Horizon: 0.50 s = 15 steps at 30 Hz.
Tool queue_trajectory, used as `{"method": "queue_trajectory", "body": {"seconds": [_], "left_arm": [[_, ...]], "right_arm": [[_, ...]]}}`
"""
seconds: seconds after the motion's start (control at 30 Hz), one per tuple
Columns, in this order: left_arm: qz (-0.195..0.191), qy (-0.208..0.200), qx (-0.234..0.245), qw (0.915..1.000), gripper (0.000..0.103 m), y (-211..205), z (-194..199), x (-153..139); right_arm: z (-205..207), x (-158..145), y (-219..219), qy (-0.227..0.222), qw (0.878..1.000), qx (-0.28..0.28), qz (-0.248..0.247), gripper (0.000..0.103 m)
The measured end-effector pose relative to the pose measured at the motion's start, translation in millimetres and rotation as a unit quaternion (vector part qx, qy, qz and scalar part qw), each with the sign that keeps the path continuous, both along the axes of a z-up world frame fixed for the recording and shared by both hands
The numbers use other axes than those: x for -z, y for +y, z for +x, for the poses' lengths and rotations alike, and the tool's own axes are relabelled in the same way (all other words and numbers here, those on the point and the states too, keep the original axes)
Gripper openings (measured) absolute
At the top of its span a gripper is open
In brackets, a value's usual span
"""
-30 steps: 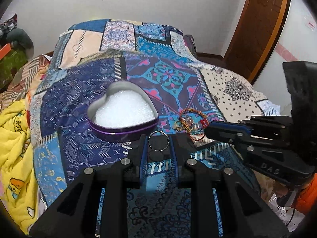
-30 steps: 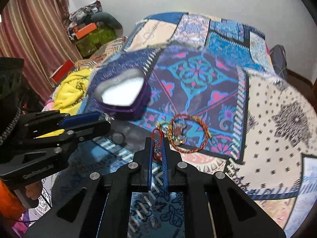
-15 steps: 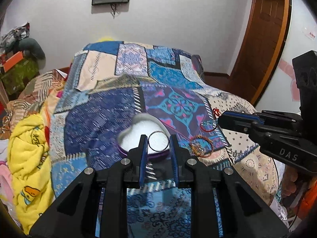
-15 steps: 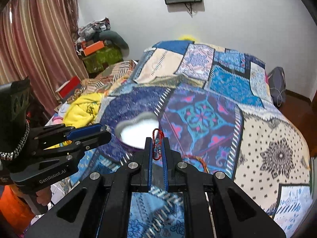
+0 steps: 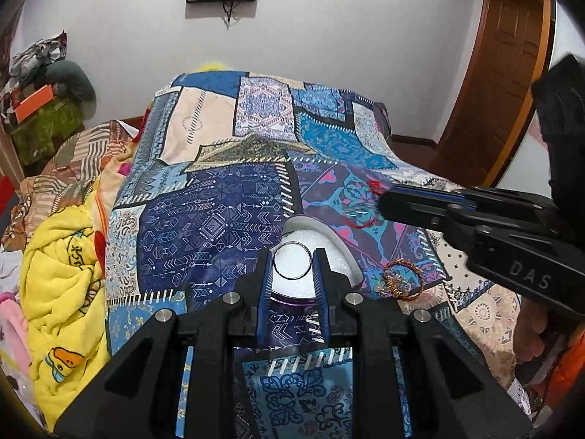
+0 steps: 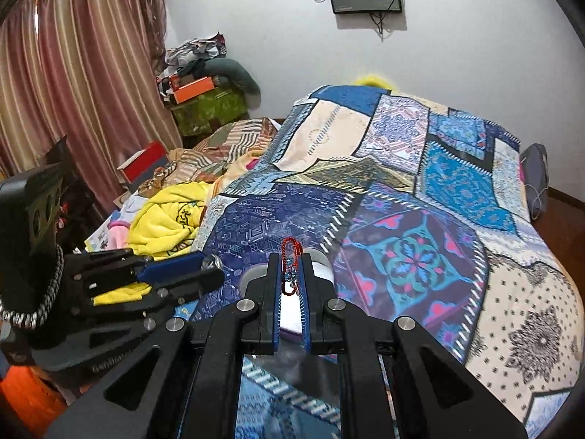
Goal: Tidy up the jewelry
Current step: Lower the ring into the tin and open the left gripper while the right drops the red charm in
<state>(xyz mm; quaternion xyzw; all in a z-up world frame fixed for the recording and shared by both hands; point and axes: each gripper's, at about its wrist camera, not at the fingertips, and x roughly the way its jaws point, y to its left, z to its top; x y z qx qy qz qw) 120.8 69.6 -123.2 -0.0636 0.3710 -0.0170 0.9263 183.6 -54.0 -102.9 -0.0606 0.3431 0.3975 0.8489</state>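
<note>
Silver catches the light first: a thin metal ring [image 5: 292, 260] sits pinched between the blue pads of the left tongs [image 5: 292, 269], which are closed down to the ring's width, just below the middle of the left wrist view. Behind and beneath it lies the heart-shaped tin [image 5: 321, 252], purple-walled with a white padded lining, resting on the patchwork bedspread [image 5: 204, 226]. The ring appears to hang over the tin's near part, though how high above it I cannot tell.

The right tongs [image 6: 291, 274] are nearly closed on a red cord bracelet [image 6: 290, 256] with small blue beads; its loop sticks up past the fingertips at the centre of the right wrist view. In the left wrist view the same bracelet shows as a red blur at the tip of the right tongs, right of centre, above the bedspread beyond the tin. From the right wrist view the tin [image 6: 321, 263] peeks out on both sides of the tongs.

As for progress, I see nothing lying on the white lining yet, so no piece looks stored, though the tongs hide part of it. Two pieces are lifted and carried near the tin. One more remains on the bedspread: an orange-and-gold braided bracelet [image 5: 402, 280] with pale beads tangled in it, just right of the tin, lower right of centre. My guess is the job is at an early stage, with both held pieces to be released and the remaining one to be fetched.
</note>
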Motion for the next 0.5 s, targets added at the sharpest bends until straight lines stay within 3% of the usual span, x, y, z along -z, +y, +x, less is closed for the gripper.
{"method": "queue_trajectory", "body": {"seconds": [0.5], "left_arm": [[0.01,0.045,0.006,0.9989,0.021,0,36,38]], "right_arm": [[32,38,23,0.054,0.998,0.005,-0.029,0.008]]}}
